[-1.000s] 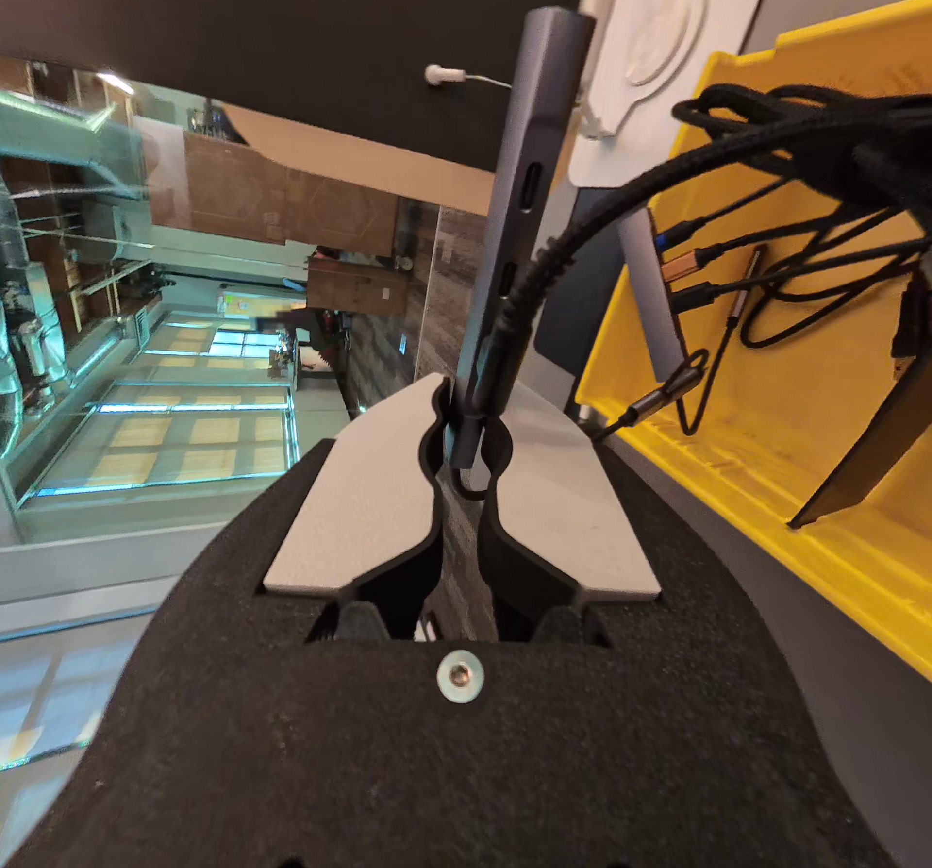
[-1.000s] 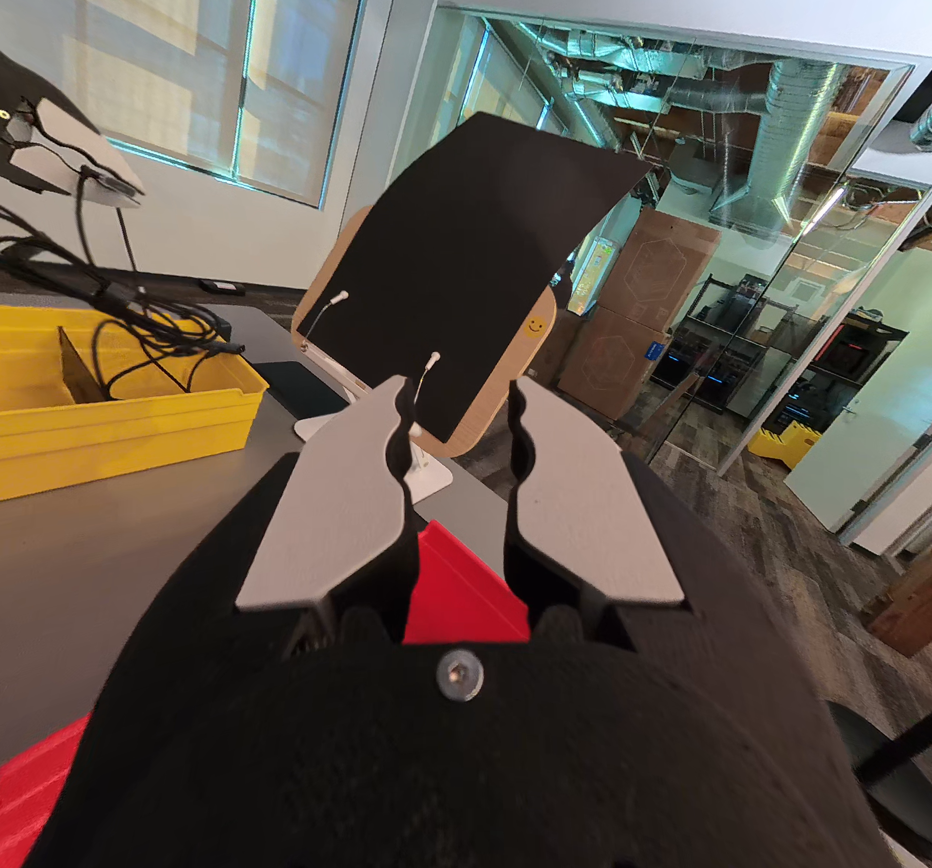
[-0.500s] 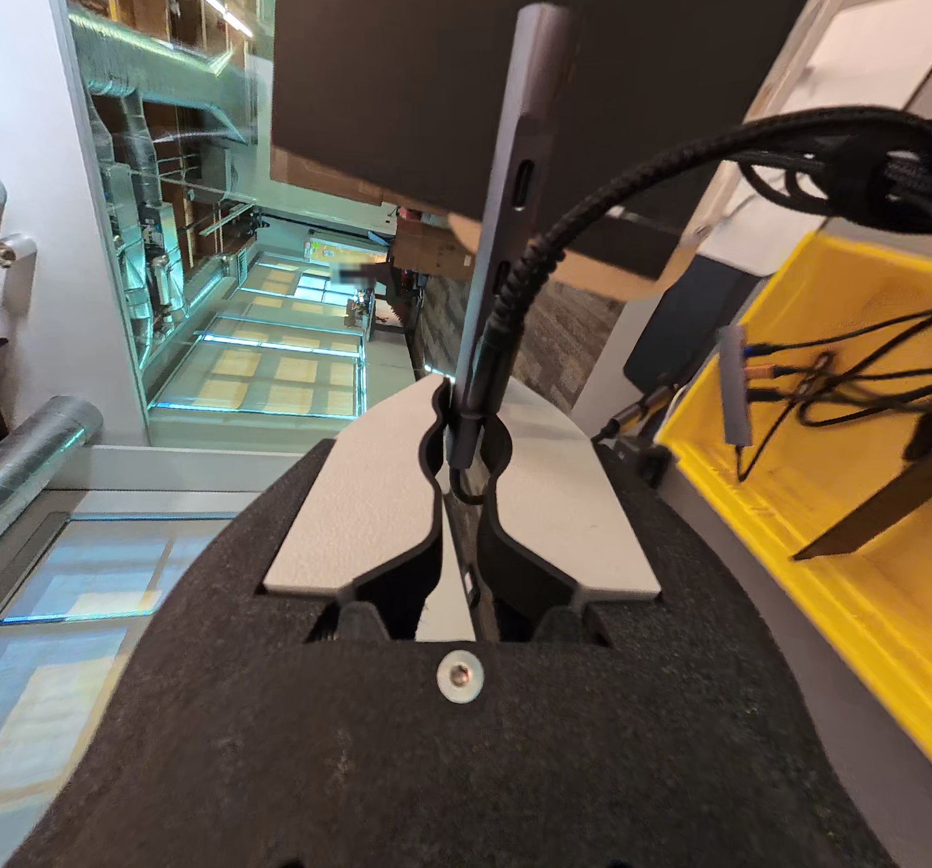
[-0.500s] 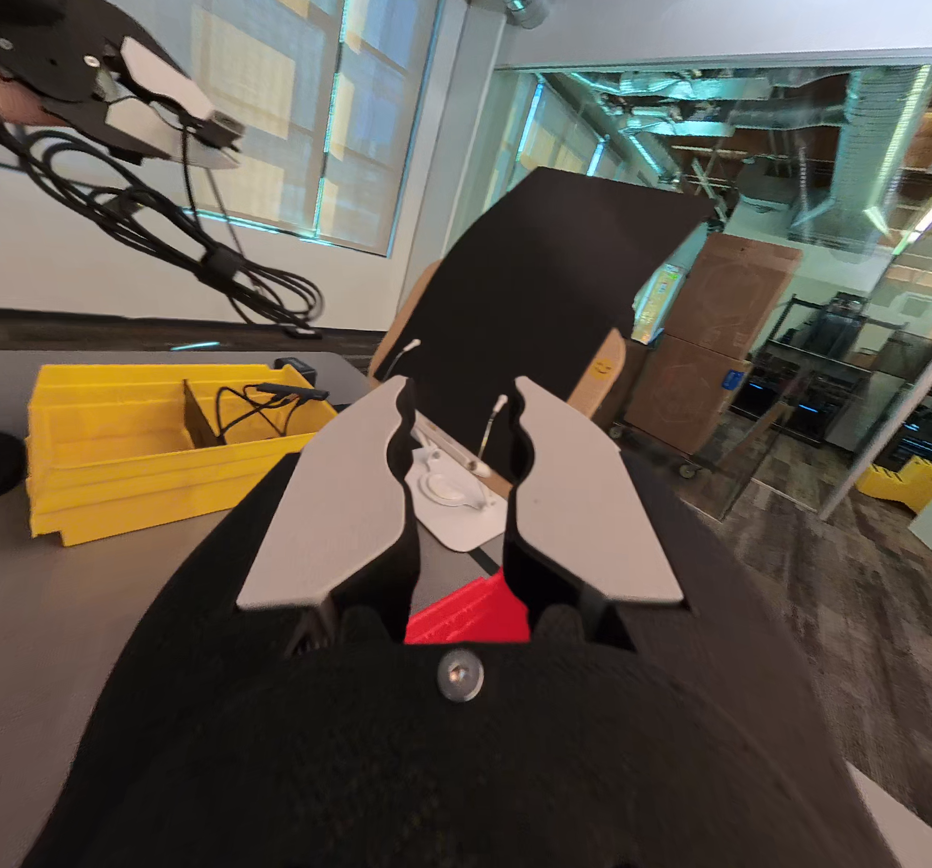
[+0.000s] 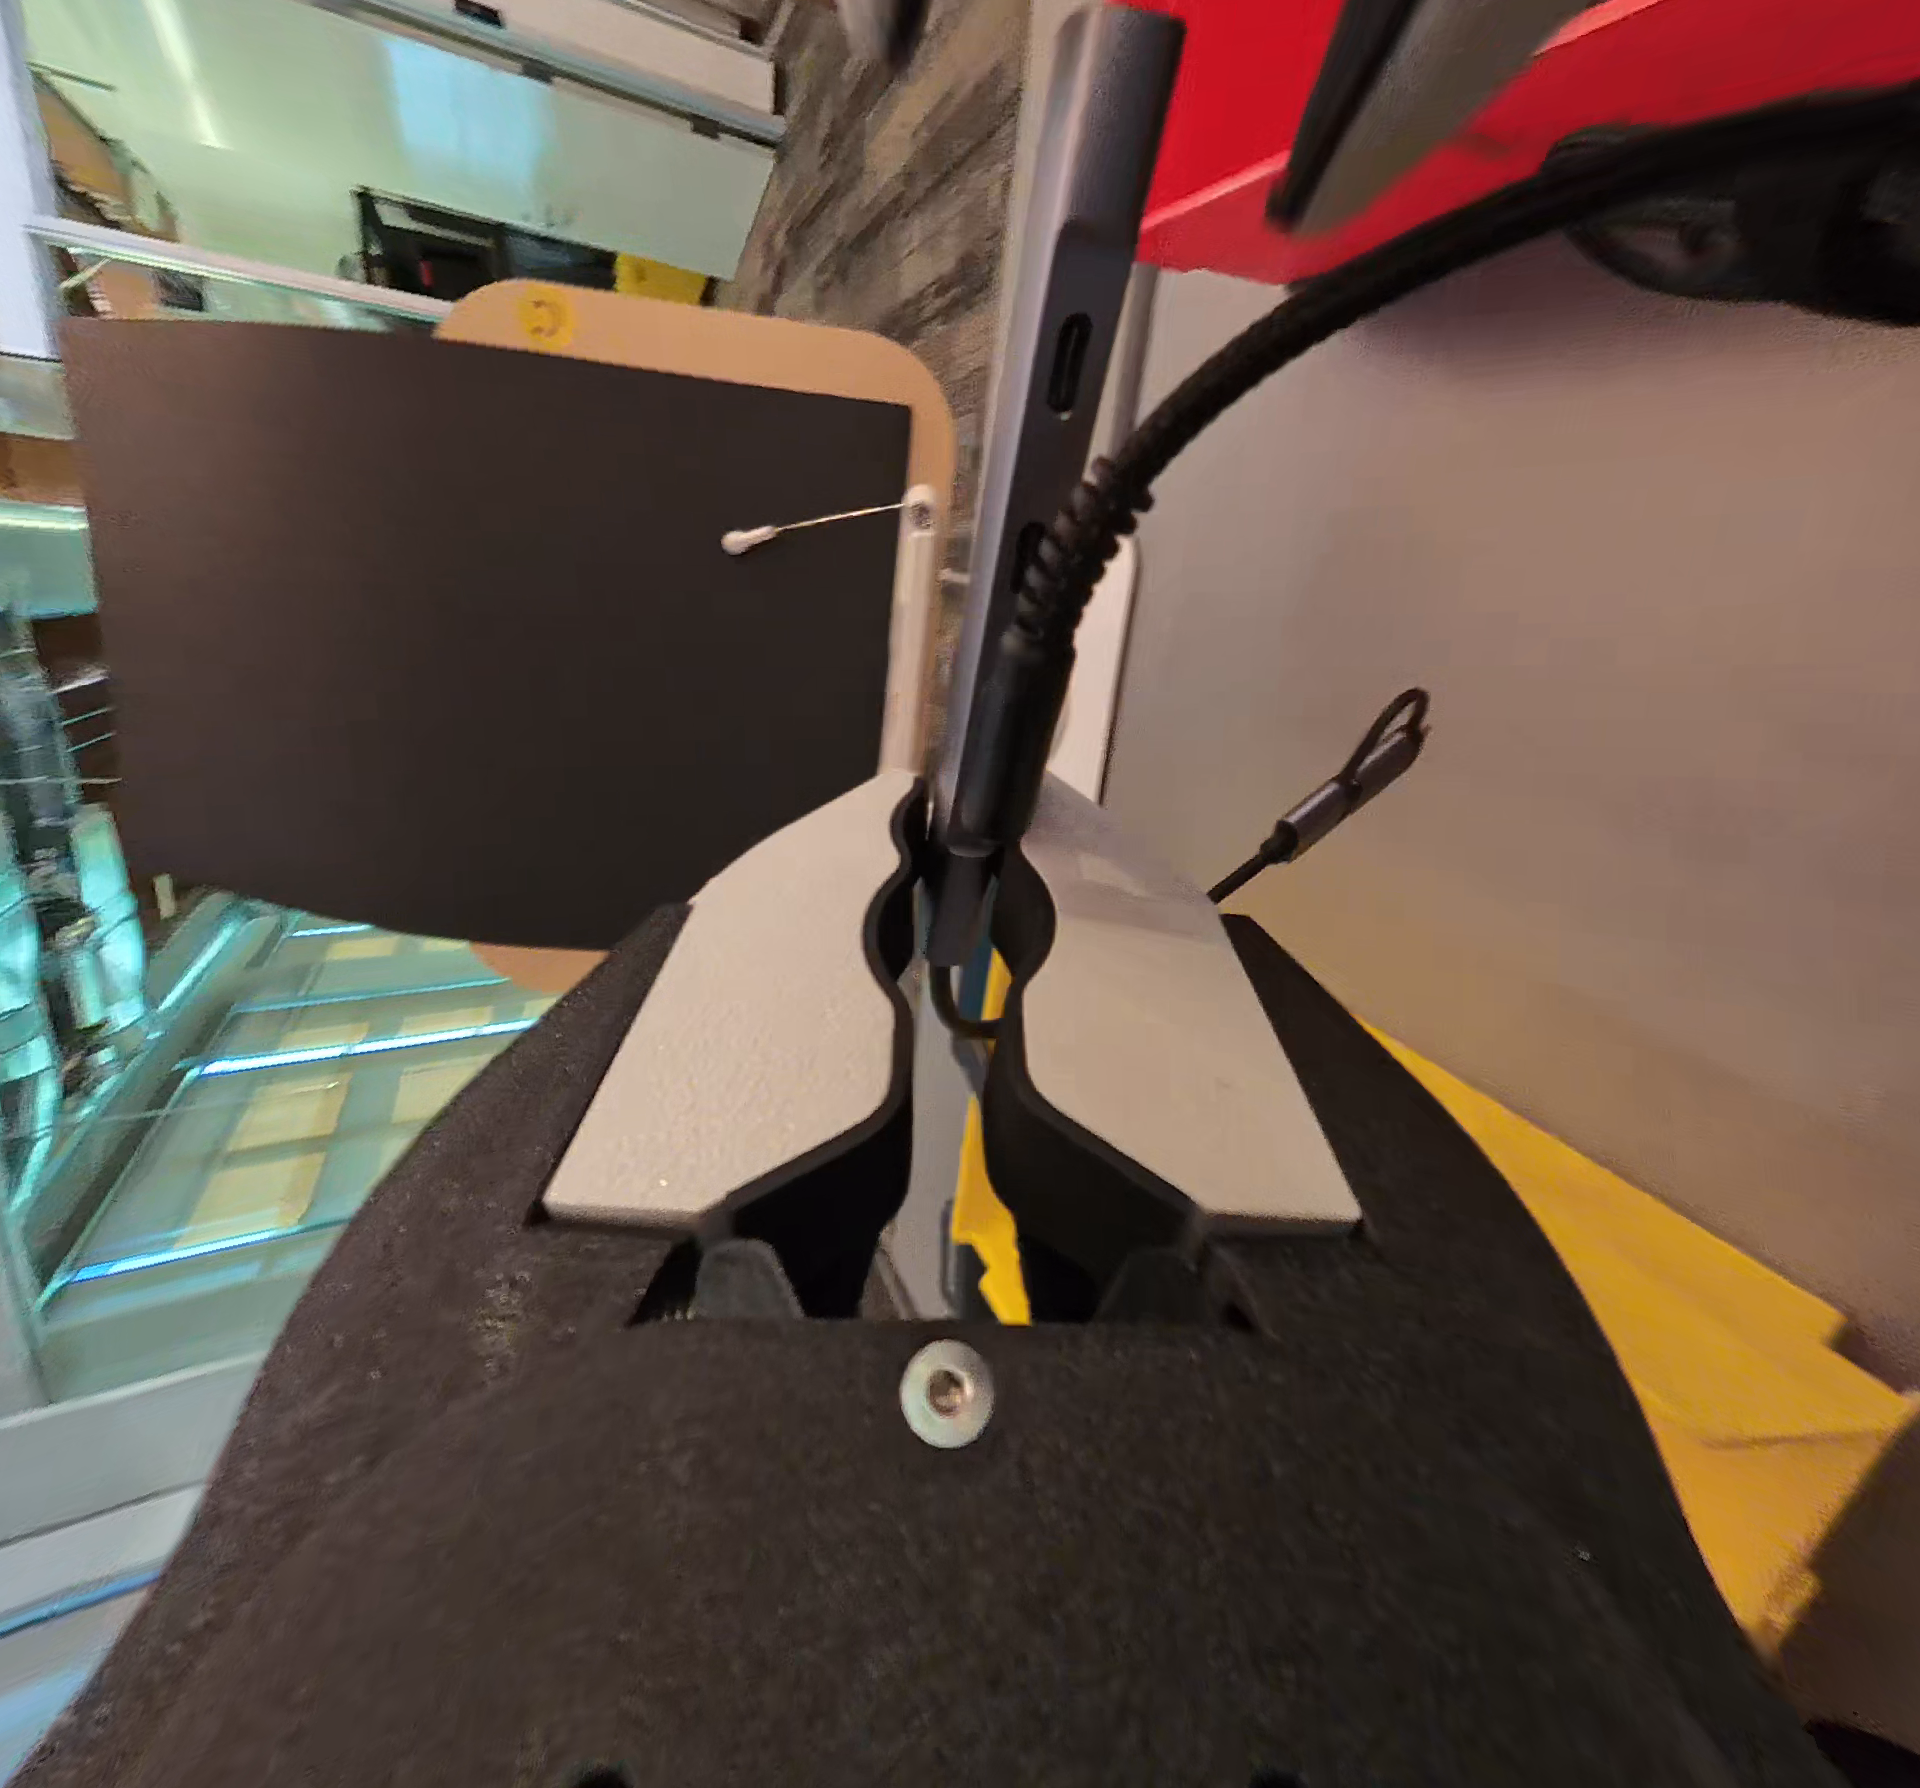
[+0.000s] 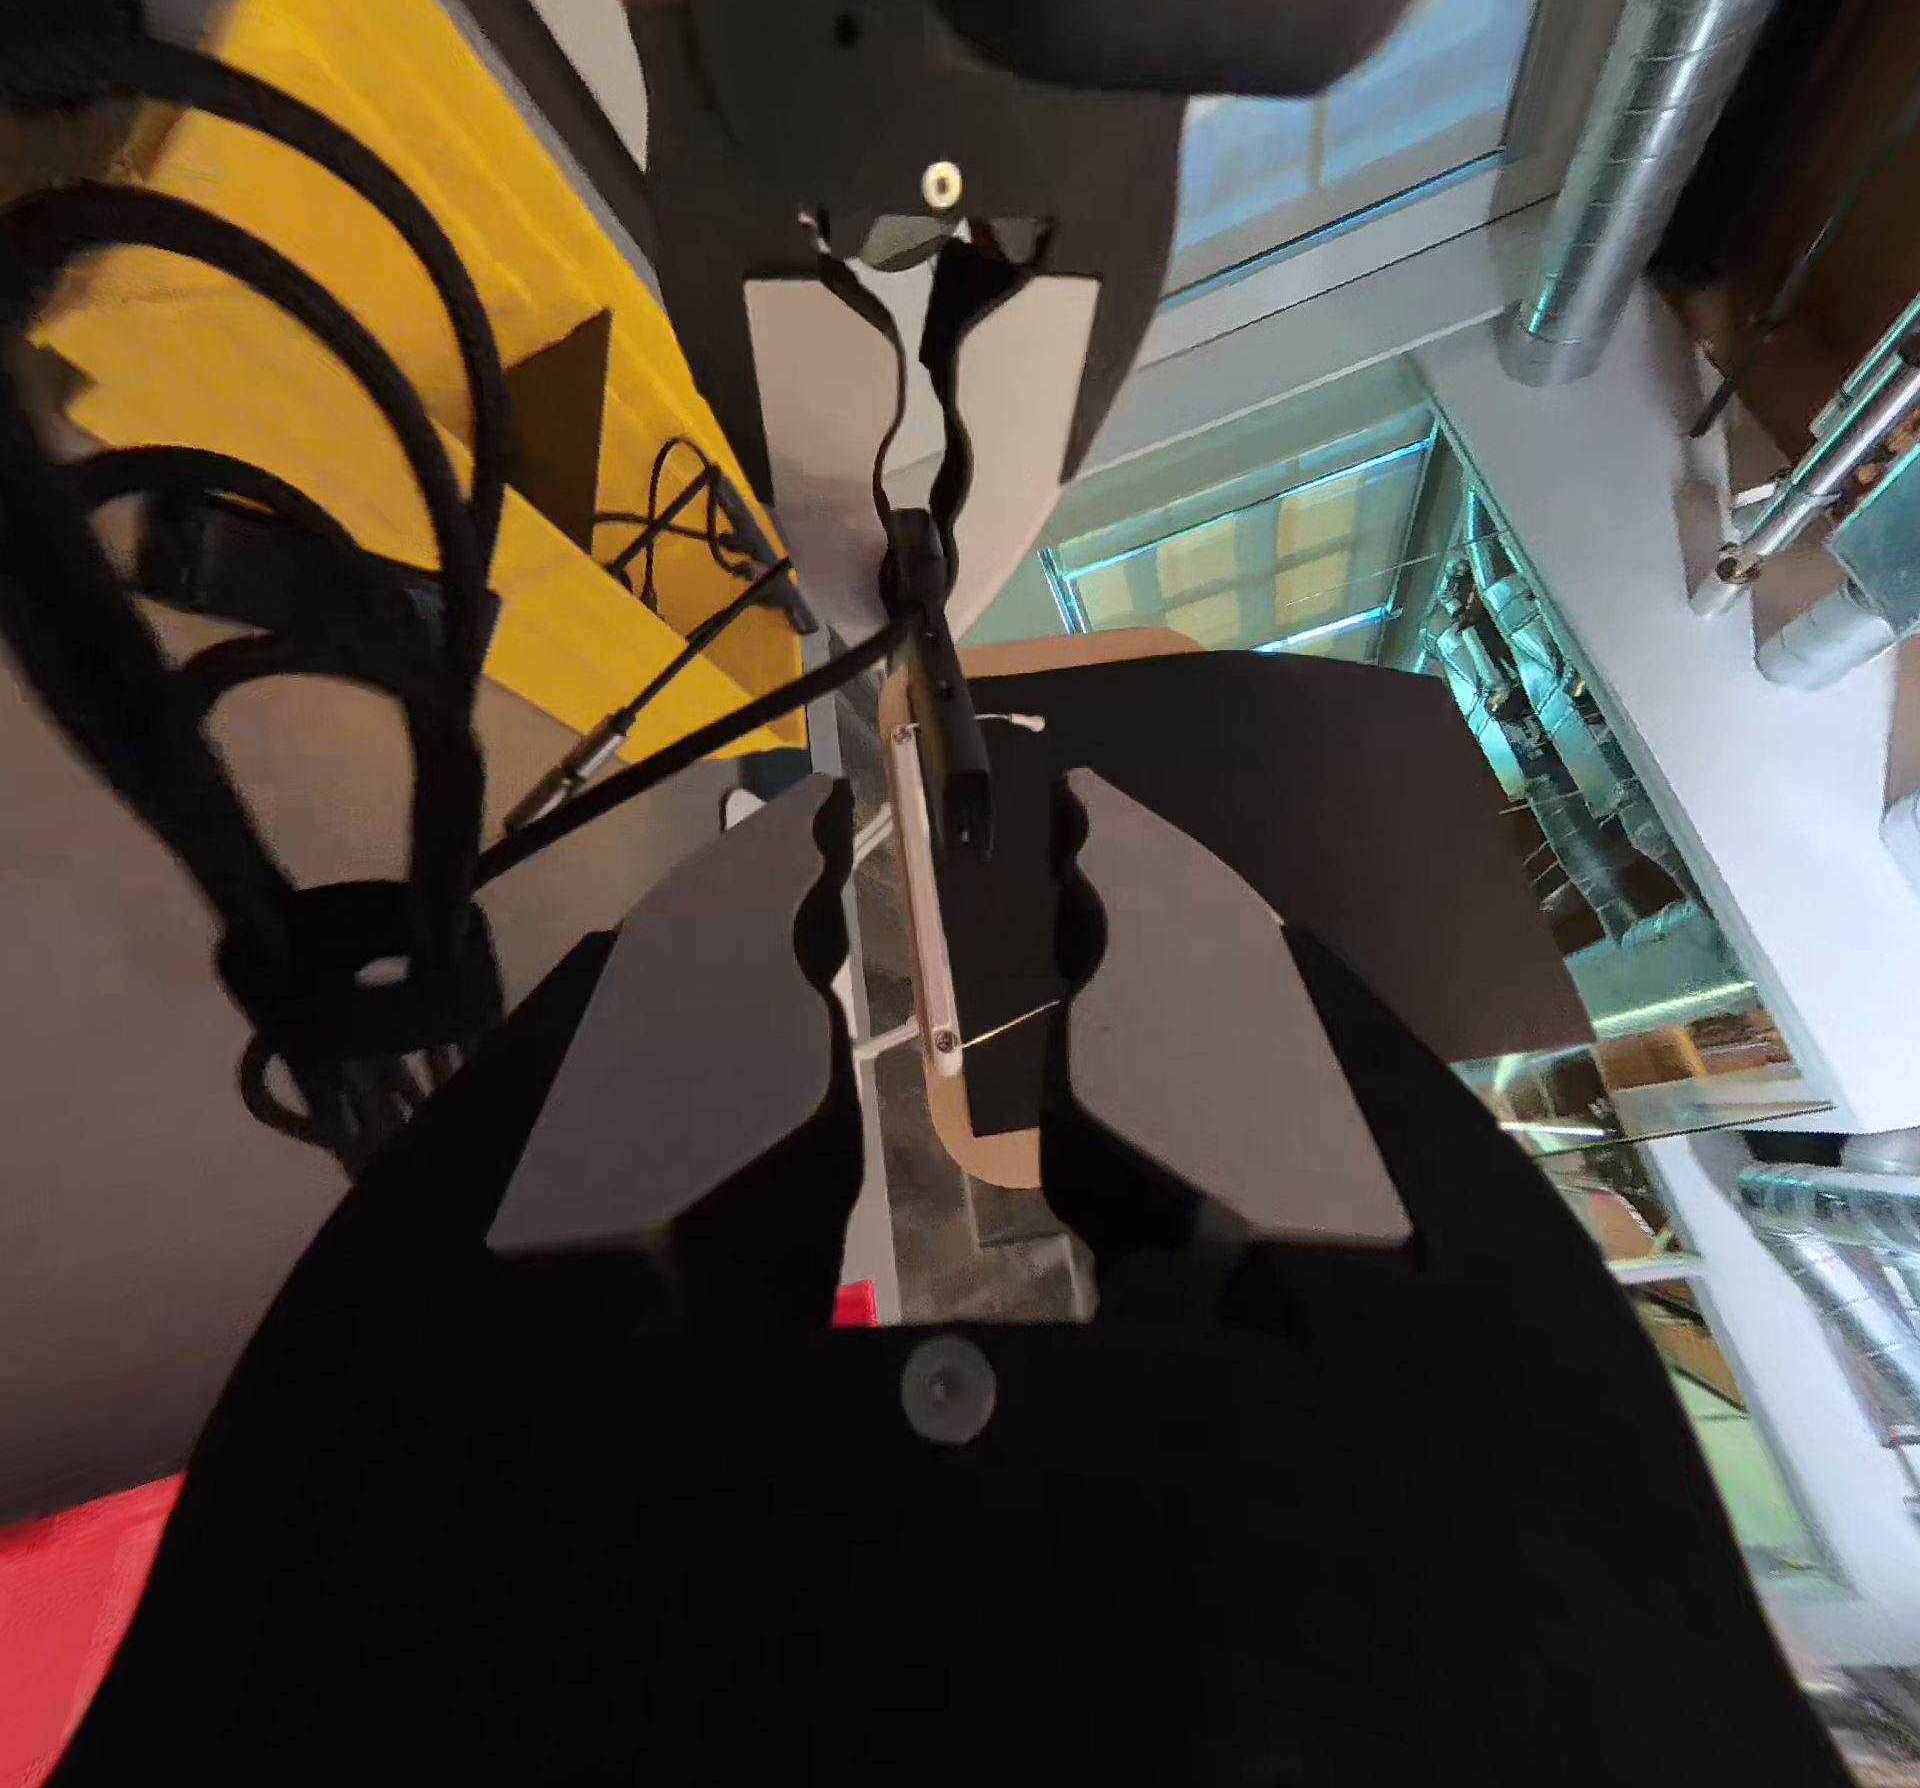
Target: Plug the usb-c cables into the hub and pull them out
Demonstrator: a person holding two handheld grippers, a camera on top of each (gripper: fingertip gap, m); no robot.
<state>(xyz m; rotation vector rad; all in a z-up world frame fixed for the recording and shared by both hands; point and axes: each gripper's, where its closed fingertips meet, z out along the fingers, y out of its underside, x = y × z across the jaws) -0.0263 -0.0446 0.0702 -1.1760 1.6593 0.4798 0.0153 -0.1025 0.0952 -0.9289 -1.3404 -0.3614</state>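
Hub [image 5: 1081,304]: a slim grey metal bar, held in the air by its lower end, clear of the desk [image 5: 1507,595].
Left gripper [image 5: 961,891]: clamped on the hub's end, fingers nearly together.
Right gripper [image 6: 951,865]: fingers spread apart, holding nothing, facing the hub's free end.
Cable [image 5: 1247,356]: a black braided cord already seated in the hub's side, its bundled slack hanging to one side.
Free port: one oval slot showed above the seated plug.
Handling: the hub looked light, rigid and smooth, so likely to slip or twist under a sideways pull.
Where to hold: take the cable by its stiff plug housing, not the soft braid.
Bins: a yellow bin [image 6: 436,284] with spare cables, a red bin [image 5: 1351,24] near the desk edge.
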